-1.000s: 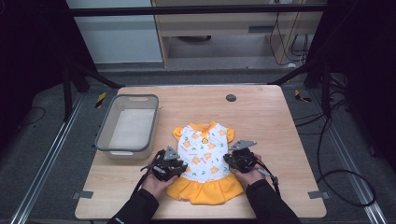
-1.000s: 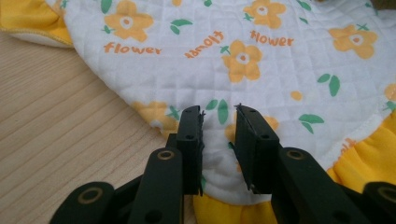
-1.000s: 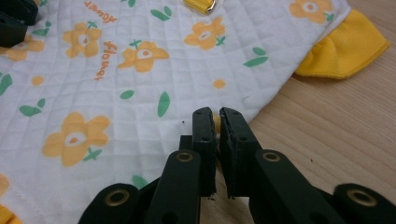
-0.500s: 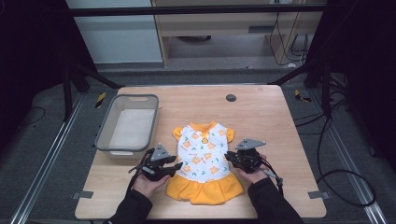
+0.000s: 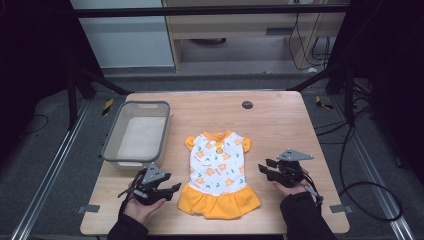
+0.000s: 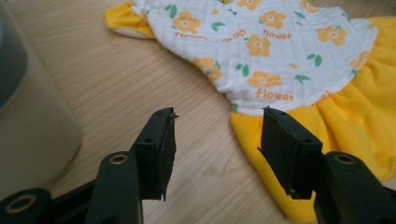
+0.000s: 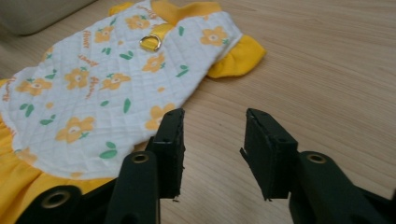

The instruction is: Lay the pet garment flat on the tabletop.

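1. Small dress (image 5: 219, 172) lies flat on the tabletop (image 5: 280, 120), collar away from the person, orange skirt nearest. No fold made yet.
2. Left gripper (image 5: 172, 189): jaws wide apart, empty, just beside the skirt's left edge. Right gripper (image 5: 263, 167): jaws wide apart, empty, near the bodice's right edge, not touching.
3. Judged step: approach before a grasp. The next move calls for each gripper to close in and pinch a side hem.
4. Grey bin (image 5: 136, 134) sits to the left, apart; nothing blocks either approach.
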A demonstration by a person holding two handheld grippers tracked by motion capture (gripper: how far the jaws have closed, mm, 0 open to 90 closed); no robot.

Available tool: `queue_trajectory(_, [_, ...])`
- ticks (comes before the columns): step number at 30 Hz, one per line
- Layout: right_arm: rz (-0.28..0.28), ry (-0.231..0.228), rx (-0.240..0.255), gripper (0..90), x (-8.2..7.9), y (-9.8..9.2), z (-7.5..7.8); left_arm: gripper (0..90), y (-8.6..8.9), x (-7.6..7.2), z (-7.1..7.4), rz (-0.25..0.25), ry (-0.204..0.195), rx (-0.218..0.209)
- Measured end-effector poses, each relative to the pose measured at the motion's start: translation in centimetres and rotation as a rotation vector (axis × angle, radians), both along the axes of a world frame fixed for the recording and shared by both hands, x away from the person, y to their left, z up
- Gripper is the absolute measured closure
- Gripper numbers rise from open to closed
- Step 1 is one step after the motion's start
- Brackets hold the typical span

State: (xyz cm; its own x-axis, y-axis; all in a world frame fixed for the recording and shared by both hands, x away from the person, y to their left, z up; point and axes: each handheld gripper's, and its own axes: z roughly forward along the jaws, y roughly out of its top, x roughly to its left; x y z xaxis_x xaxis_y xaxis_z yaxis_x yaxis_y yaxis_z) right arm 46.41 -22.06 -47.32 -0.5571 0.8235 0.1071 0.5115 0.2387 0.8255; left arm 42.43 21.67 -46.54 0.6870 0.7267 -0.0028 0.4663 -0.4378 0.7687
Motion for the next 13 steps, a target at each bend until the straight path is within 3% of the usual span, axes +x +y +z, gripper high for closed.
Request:
queue_trajectory(6, [-0.057, -0.004, 0.003, 42.7, -0.9, -1.9, -0.6, 36.5, 2.2, -0.7, -0.2, 0.049, -0.008, 0.009])
queue_trajectory(13, [-0.099, 0.005, 0.006, 34.5, -1.8, -3.6, -1.0, 31.1, 4.4, -1.4, -0.4, 0.095, -0.015, 0.019])
